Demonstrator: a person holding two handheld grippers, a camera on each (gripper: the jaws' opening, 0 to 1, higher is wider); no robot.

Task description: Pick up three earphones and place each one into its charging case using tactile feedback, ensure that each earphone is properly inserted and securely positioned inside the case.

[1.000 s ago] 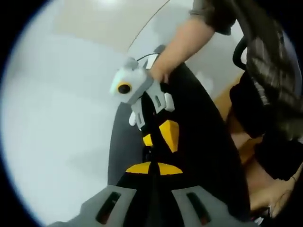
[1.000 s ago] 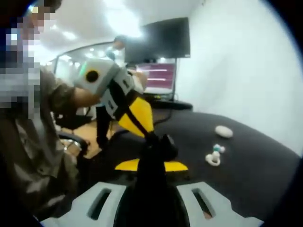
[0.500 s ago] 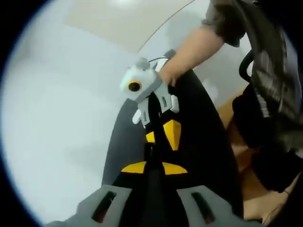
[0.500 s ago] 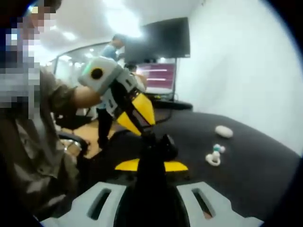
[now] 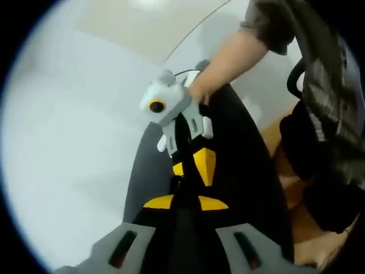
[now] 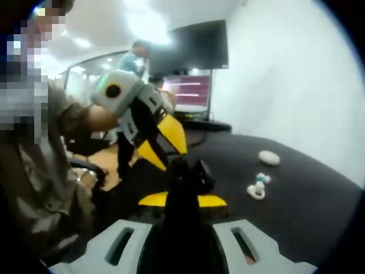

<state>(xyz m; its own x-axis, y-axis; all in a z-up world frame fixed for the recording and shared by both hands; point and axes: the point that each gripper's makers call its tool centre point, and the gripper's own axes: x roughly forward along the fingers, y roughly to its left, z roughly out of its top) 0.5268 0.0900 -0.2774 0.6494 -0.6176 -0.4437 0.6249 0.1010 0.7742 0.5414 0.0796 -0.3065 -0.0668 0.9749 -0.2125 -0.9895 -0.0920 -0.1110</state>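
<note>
In the right gripper view my right gripper [image 6: 182, 198] is shut on a small black charging case [image 6: 197, 174], held above the black table [image 6: 308, 200]. My left gripper [image 6: 171, 160] comes in from the left, its yellow fingers [image 6: 174, 134] parted, with their tips at the case. A white oval case [image 6: 269, 158] and small white earphones [image 6: 256, 187] lie on the table to the right. In the left gripper view my left gripper [image 5: 185, 201] is open and meets the right gripper [image 5: 188, 171] tip to tip. Whether an earphone sits in the black case is hidden.
The person holding the grippers fills the left side [image 6: 40, 171], with an arm [image 5: 228, 57] reaching in. A dark screen [image 6: 191, 48] and a lit monitor [image 6: 194, 88] stand behind the table. Another person [image 6: 134, 57] stands at the back. An office chair [image 6: 85, 168] is at the table's left.
My left gripper's jaws have parted from shut to open at the black case. The right gripper keeps its hold and has barely moved.
</note>
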